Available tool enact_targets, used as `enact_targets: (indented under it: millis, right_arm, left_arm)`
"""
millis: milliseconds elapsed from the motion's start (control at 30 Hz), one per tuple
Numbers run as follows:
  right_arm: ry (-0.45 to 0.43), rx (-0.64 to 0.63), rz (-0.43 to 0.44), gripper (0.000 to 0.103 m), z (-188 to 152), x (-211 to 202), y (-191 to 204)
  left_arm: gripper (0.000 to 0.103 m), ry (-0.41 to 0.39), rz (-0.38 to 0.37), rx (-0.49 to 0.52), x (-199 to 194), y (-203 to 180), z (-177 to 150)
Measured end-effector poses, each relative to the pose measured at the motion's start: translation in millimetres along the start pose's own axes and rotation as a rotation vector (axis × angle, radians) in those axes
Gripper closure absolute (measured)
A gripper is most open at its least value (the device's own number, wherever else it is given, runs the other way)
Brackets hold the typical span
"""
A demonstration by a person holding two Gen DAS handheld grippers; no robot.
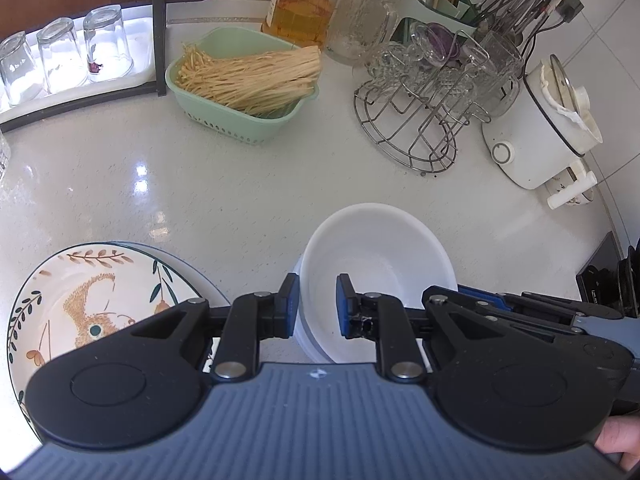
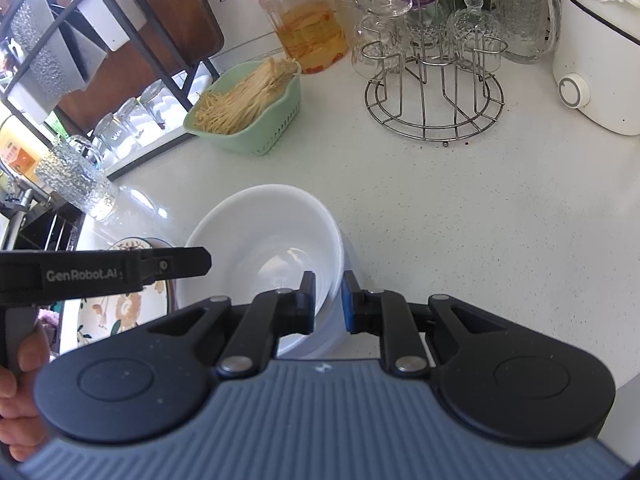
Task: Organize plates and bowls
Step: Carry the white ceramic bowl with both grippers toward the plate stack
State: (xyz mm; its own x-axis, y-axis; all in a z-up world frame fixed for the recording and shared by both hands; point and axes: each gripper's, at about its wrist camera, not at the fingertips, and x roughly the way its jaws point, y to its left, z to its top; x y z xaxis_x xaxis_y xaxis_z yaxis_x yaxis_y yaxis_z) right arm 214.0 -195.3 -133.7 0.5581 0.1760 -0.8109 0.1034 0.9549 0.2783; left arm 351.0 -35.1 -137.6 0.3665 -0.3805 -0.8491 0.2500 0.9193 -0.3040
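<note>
Desk: a white speckled desk (image 1: 224,184) with glare spots, in a kitchen corner with a brown wooden panel at the back.
Back row: a green basket (image 1: 244,80) of pale thin mushrooms, a red-lidded jar (image 1: 304,4) of yellow liquid, a wire stand (image 1: 420,120) that carries upturned glasses, and a white cooker (image 1: 540,128) on the right side.
Left edge: three upturned glasses (image 1: 64,56) stand on a white tray under a dark metal rack.
White bowl: the white bowl (image 1: 376,264) sits nested on top of another white bowl, near the front of the desk.
Patterned plate: a patterned plate (image 1: 80,300) with a rabbit and leaves lies on a second plate, left of the bowls and apart from them.
Left hand-held gripper: the left hand-held gripper (image 1: 316,304) has its jaws apart; one blue pad is outside the left rim of the white bowl, the other inside. I cannot tell if the pads touch the rim.
Right hand-held gripper: the right hand-held gripper (image 2: 329,300) is also parted, over the right rim of the same bowl, one finger inside and one outside.
</note>
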Motion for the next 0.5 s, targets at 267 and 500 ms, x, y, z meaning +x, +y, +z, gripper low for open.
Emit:
enact_targets:
  millis: [267, 500]
  right_arm:
    - [-0.007, 0.002, 0.034, 0.085, 3.4, -1.4, -0.9]
    - [-0.042, 0.027, 0.017, 0.068, 8.8, -3.1, -10.0]
  left_arm:
    - [0.063, 0.008, 0.006, -0.003, 0.1, 3.0, 1.1]
    - [0.056, 0.007, 0.013, 0.007, 4.9, 8.8, 4.0]
